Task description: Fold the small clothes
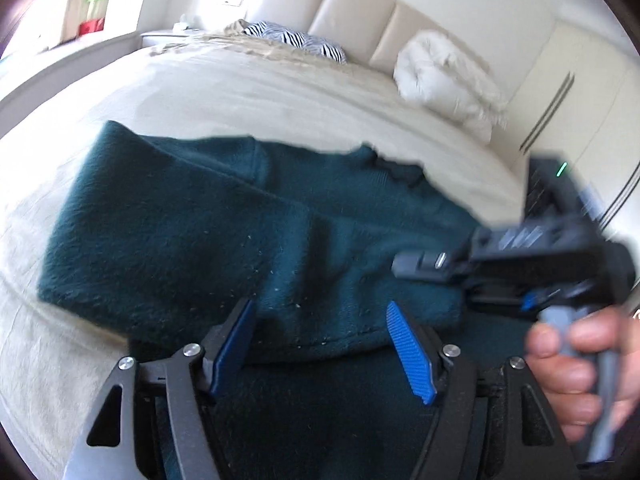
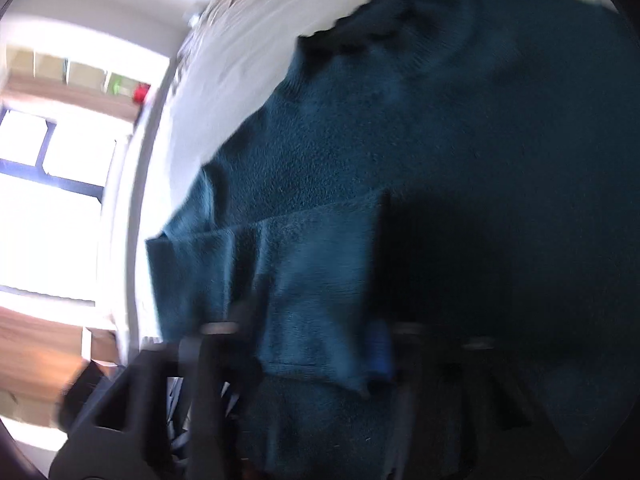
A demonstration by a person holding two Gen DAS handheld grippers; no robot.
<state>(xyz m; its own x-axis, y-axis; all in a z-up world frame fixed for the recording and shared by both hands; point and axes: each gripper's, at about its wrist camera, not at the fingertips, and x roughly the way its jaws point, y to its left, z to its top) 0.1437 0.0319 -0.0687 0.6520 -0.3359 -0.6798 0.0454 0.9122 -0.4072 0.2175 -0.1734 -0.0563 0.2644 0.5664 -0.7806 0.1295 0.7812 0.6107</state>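
Green sweater (image 1: pixel 168 232) under downward-angled left tool (image 1: pixel 324 344), released; right tool (image 2: pixel 320 344) clenched on its fold

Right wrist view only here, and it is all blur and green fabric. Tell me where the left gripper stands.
Observer: The left gripper is open over the near edge of the green garment, and its pads are gripping nothing.
Operator: Now describe my own gripper from outside.
Observer: The right gripper hangs over the garment's right part with its fingers together. I cannot tell whether it pinches fabric.
Operator: Say what lies beyond the garment.
Observer: A rolled white duvet lies against the headboard.
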